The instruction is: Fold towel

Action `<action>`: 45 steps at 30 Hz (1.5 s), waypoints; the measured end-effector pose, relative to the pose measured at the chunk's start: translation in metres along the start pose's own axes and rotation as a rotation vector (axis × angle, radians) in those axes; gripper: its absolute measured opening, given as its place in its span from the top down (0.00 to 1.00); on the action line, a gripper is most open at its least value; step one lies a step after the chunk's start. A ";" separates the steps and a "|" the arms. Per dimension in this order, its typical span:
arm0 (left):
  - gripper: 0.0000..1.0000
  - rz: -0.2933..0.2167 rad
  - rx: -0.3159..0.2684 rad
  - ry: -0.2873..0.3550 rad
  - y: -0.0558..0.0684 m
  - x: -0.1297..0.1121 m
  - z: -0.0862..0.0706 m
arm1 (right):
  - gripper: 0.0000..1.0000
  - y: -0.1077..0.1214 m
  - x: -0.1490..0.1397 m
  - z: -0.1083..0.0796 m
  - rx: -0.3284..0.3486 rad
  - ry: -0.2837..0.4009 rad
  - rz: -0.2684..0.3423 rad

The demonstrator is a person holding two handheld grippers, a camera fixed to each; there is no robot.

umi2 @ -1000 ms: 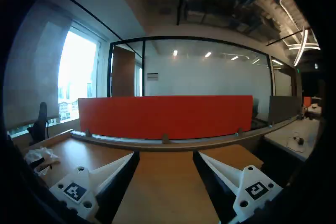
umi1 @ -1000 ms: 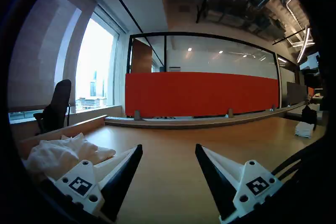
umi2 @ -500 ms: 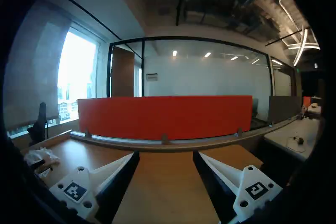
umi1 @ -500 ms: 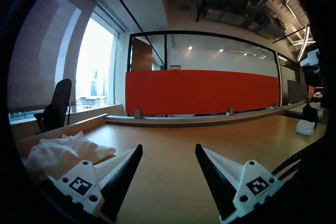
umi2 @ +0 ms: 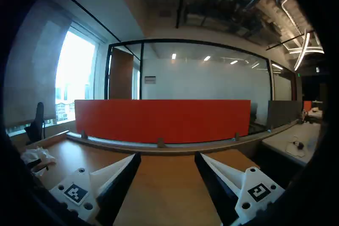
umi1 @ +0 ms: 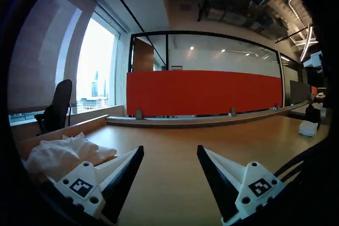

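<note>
A crumpled white towel lies in a heap on the wooden table, to the left of my left gripper. That gripper hovers low over the table, open, nothing between its fingers. In the right gripper view the same heap appears small at the far left, with the dark tip of the other gripper beside it. My right gripper is open over the bare table, holding nothing. A small folded white cloth sits far right on the table.
An orange divider panel runs along the table's far edge, with a glass wall behind. A black office chair stands by the window at left. A dark object sits behind the folded cloth. A neighbouring white desk carries a cable.
The left gripper has stayed almost still. The right gripper's view has tipped slightly, so the divider sits a little lower and further left; both stay open.
</note>
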State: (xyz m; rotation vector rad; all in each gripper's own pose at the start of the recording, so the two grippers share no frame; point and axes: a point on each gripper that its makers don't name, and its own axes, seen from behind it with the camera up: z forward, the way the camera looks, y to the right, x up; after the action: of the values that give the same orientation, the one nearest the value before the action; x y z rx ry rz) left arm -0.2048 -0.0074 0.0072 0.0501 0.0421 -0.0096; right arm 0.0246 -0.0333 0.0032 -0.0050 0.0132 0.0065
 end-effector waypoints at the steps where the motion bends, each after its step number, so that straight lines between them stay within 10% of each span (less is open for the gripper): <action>1: 0.07 0.000 0.000 0.000 0.000 0.000 0.000 | 0.02 0.004 0.001 0.000 -0.008 0.003 -0.001; 16: 0.07 0.000 0.000 0.001 0.001 -0.005 0.001 | 0.01 0.033 -0.008 0.009 -0.038 0.040 -0.007; 45: 0.07 -0.001 0.001 0.003 0.002 -0.009 0.002 | 0.01 0.050 -0.125 0.002 0.001 0.051 0.026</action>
State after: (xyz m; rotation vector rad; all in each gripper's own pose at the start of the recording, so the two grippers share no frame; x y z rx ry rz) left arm -0.2134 -0.0058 0.0096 0.0506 0.0447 -0.0106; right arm -0.1004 0.0156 0.0067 -0.0038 0.0638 0.0320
